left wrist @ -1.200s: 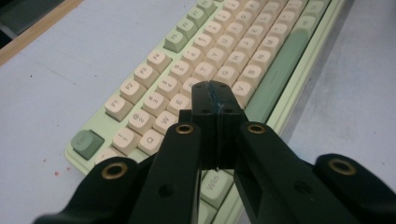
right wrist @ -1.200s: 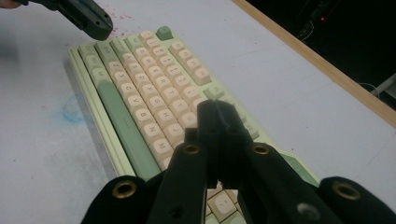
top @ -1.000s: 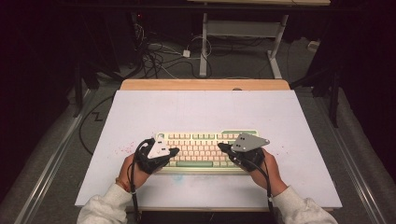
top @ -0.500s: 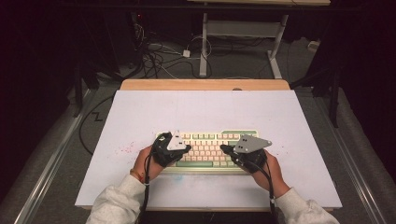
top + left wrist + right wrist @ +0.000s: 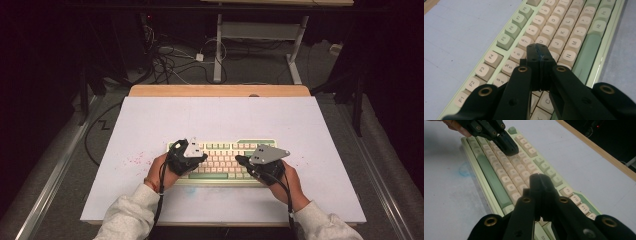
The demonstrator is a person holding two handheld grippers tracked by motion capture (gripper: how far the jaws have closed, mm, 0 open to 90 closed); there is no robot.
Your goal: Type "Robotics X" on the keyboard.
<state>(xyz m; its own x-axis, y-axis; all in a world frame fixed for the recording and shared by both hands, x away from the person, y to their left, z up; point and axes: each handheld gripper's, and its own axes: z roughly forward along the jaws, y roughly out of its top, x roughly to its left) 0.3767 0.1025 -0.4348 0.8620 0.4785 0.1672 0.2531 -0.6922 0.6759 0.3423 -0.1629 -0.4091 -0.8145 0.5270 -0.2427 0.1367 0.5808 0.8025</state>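
You worked at a white table (image 5: 150,120) with a gripper in each hand, both over a cream and pale green keyboard (image 5: 225,161) that lay flat near your edge of the table.

Over the last second your left gripper (image 5: 200,157) moved inward. It had started at the keyboard's left end, and by this moment it hung above the left-middle keys, with your left hand (image 5: 159,170) trailing just off the keyboard's near-left corner. In the left gripper view (image 5: 538,53) its two black jaws were pressed flat together, holding nothing, with the joined tip just above or touching the letter rows; whether it pressed a key could not be told. The number row ran to the left of that tip, the green spacebar (image 5: 586,58) to its right.

Your right gripper (image 5: 243,161) barely shifted in that time. It sat over the right-middle keys. In the right gripper view (image 5: 539,182) its jaws were likewise closed on nothing, pointed down the length of the keyboard, with the function keys (image 5: 574,198) to the right of its tip and the left gripper farther ahead.

As a judgement: the inward move suggests you were typing or poking keys with closed tips, working key by key, and the left gripper had just travelled to a new key while the right waited.
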